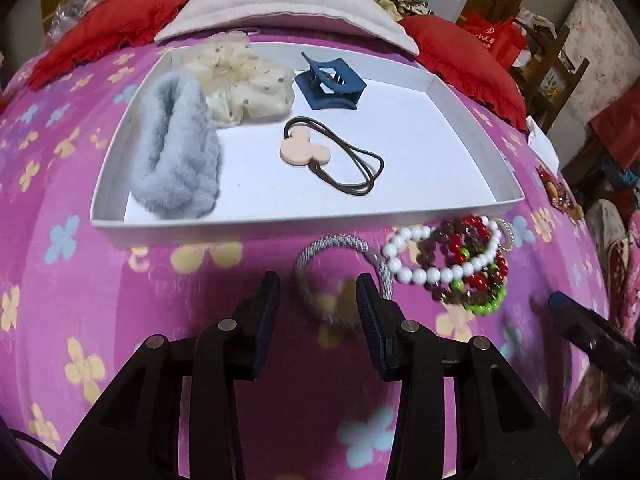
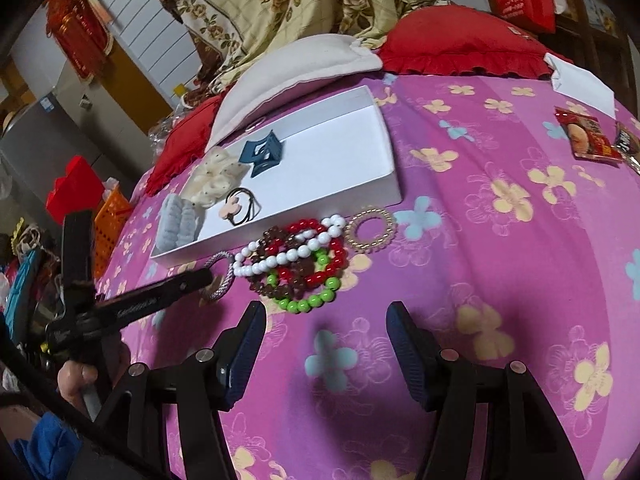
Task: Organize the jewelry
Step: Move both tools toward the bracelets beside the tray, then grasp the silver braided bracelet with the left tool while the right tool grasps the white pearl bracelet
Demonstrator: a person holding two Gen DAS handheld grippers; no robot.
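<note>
1. Lying at the left end of the white tray [image 1: 256,222] is a fluffy pale-blue scrunchie [image 1: 176,148], with a cream dotted scrunchie [image 1: 244,80] just behind it.
2. Further right inside the tray a brown hair tie with a pink mouse-head charm [image 1: 304,148] is seen, and behind it a blue claw clip [image 1: 330,84]; the right part of the tray floor is bare.
3. The tray is set on a pink flowered bedspread [image 1: 80,160], with a pale pillow [image 1: 280,4] and red cushions [image 1: 116,20] behind it.
4. In front of the tray, on the bedspread, a silver braided bracelet [image 1: 340,242] is found; the left gripper [image 1: 318,296] is held over it with its jaws parted, one finger on either side of the ring's near arc, and no pad is seen pressing on it.
5. Just right of that ring a pile of bead bracelets [image 2: 300,264] lies: white, red, brown and green strands overlapping.
6. Touching the pile's right edge, a gold spiral hair tie [image 2: 370,230] is seen beside the tray's corner.
7. The right gripper [image 2: 324,348] is held near the pile, jaws wide apart with only bedspread between them.
8. Far right, snack packets [image 2: 592,140] and white paper [image 2: 580,84] lie.
</note>
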